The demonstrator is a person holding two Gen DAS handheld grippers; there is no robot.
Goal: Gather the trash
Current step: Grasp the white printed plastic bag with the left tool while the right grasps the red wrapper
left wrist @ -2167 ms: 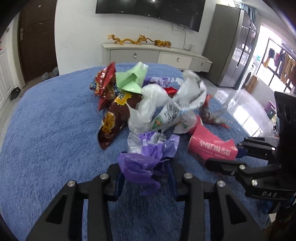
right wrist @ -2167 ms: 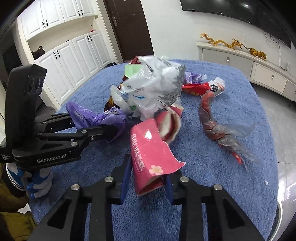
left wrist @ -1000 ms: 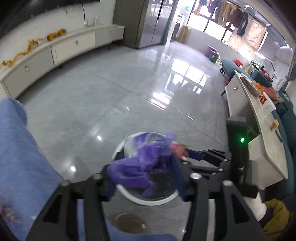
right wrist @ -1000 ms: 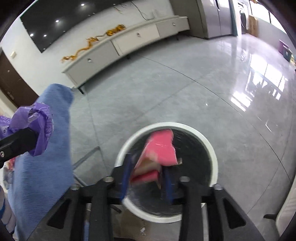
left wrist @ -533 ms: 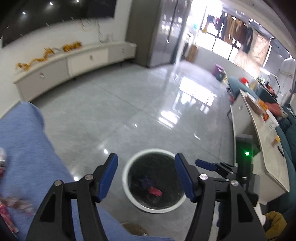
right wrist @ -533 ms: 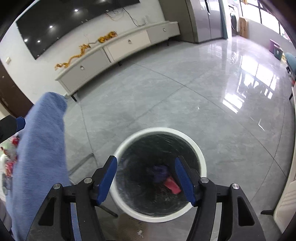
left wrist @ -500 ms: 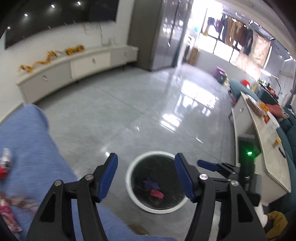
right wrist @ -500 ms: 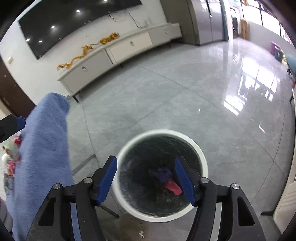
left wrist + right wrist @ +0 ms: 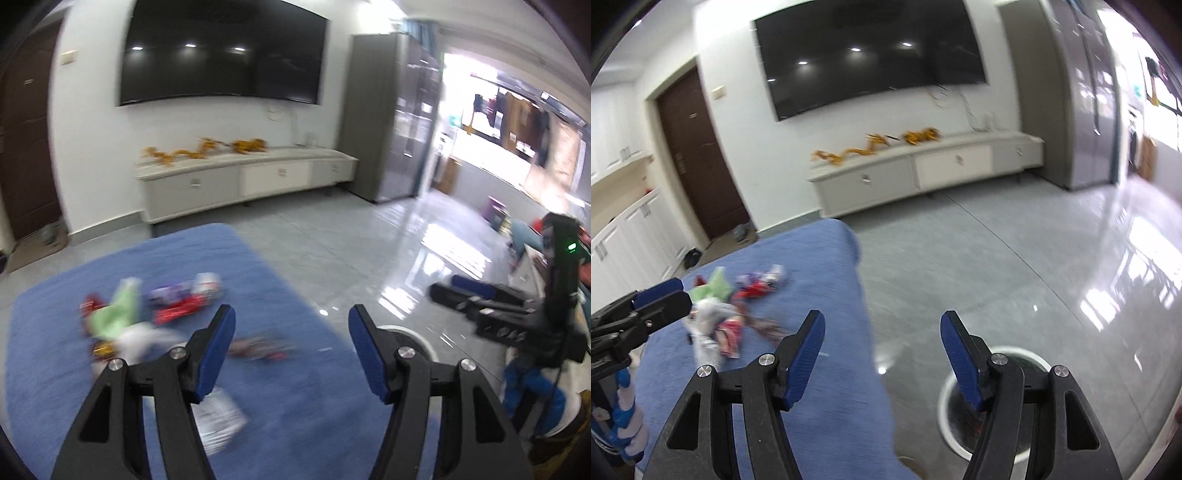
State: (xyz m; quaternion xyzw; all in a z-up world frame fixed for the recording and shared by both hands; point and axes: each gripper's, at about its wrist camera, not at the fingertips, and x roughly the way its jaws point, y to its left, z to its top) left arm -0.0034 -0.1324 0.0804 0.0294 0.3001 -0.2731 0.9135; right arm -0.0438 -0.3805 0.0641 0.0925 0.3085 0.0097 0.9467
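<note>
Hovering with jaws apart and empty, both the left gripper [image 9: 291,334] and right gripper [image 9: 882,341] faced blurred, probably wrapper, trash [image 9: 147,317], presumably ready for another pickup.

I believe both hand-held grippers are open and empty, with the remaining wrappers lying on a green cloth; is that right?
Not quite: the cloth under the wrappers is blue, not green, as the left wrist view shows. The rest holds: the left hand-held gripper and the right hand-held gripper are both open and empty.
</note>
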